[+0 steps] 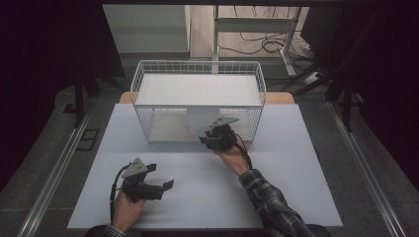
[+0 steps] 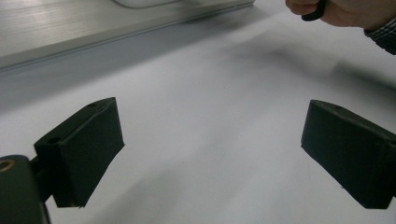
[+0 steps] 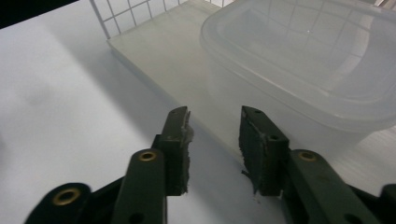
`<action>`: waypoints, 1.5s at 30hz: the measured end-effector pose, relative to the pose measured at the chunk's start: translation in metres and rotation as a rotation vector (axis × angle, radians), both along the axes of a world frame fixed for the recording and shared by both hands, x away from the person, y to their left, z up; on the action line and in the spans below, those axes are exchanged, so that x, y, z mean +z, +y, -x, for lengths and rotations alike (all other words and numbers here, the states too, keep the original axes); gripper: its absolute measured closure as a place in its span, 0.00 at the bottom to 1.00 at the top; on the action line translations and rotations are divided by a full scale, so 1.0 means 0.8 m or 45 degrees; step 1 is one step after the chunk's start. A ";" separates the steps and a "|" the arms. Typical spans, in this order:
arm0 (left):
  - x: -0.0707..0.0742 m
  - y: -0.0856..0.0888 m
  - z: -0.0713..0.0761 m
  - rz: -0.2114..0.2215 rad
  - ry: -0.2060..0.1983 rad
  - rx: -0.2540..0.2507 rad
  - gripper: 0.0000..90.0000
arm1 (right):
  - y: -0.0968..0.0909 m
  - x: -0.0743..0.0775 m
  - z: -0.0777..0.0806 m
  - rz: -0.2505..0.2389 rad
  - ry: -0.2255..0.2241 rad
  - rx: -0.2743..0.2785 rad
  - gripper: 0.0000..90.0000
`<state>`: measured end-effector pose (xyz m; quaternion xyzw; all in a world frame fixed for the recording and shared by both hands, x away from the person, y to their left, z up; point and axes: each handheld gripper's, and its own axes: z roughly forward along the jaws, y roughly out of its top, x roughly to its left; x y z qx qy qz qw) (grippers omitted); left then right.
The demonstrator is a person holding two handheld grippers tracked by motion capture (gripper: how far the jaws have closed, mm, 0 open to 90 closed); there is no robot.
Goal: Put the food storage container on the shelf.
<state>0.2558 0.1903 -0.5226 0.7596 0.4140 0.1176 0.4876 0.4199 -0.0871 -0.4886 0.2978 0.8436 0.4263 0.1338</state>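
Observation:
A clear plastic container [image 3: 299,56] sits on the pale floor panel of a white wire basket [image 1: 197,66] at the back of the table, and the high view shows it as a pale shape [image 1: 197,123]. My right gripper [image 3: 215,114] is open just in front of the container's near wall, with nothing between its pads. In the high view this gripper [image 1: 207,140] is at the basket's front edge. My left gripper [image 1: 160,177] rests low over the table near the front left, with its jaws wide open and empty [image 2: 210,135].
The white table [image 1: 197,197] has bare surface between the two hands. The basket's wire wall [image 3: 116,16] stands just left of the right gripper. The right hand [image 2: 341,11] shows far off in the left gripper view. Dark floor and rails flank the table.

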 end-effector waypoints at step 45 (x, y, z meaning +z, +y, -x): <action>0.007 0.004 0.007 -0.091 -0.027 0.023 0.06 | -0.122 0.014 0.098 -0.026 0.042 0.052 0.08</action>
